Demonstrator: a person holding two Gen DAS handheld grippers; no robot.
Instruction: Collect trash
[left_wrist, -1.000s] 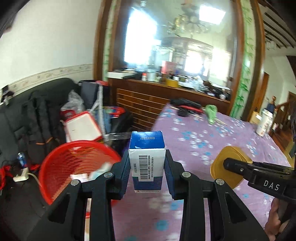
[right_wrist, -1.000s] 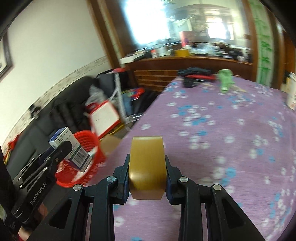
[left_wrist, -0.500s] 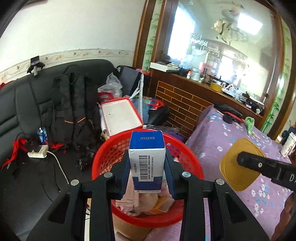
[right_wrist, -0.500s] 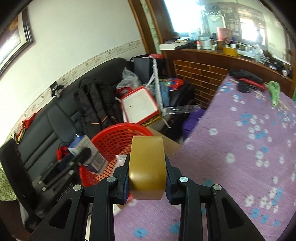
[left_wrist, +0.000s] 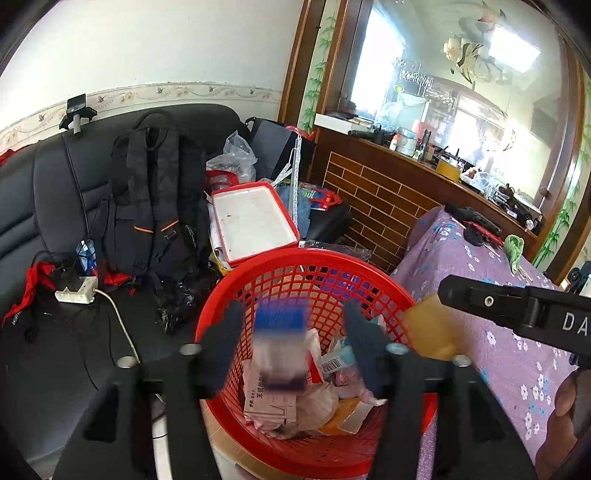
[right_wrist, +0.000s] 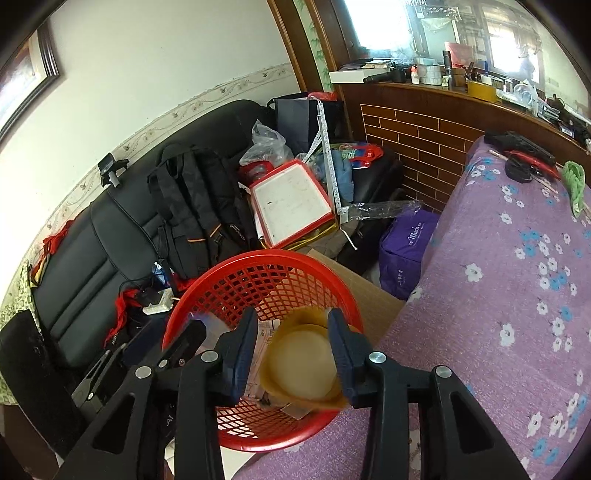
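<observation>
A red mesh basket (left_wrist: 295, 266) with paper and wrapper trash stands beside the purple table; it also shows in the right wrist view (right_wrist: 266, 269). My left gripper (left_wrist: 291, 343) is open over the basket, and the blue and white carton (left_wrist: 280, 347) is blurred, falling between the fingers. My right gripper (right_wrist: 291, 354) is open over the basket too, and the brown tape roll (right_wrist: 299, 362) is loose and tilted between its fingers, dropping. The tape roll also shows blurred in the left wrist view (left_wrist: 428, 332).
A black sofa (left_wrist: 55, 206) holds a black backpack (left_wrist: 155, 199), a power strip (left_wrist: 75, 295) and a red-rimmed white tray (left_wrist: 251, 218). The table with the purple flowered cloth (right_wrist: 517, 295) lies right of the basket. A brick-fronted counter (right_wrist: 424, 122) stands behind.
Both grippers have moved over the basket and opened. The carton and the tape roll have left the fingers and are falling into the basket.
</observation>
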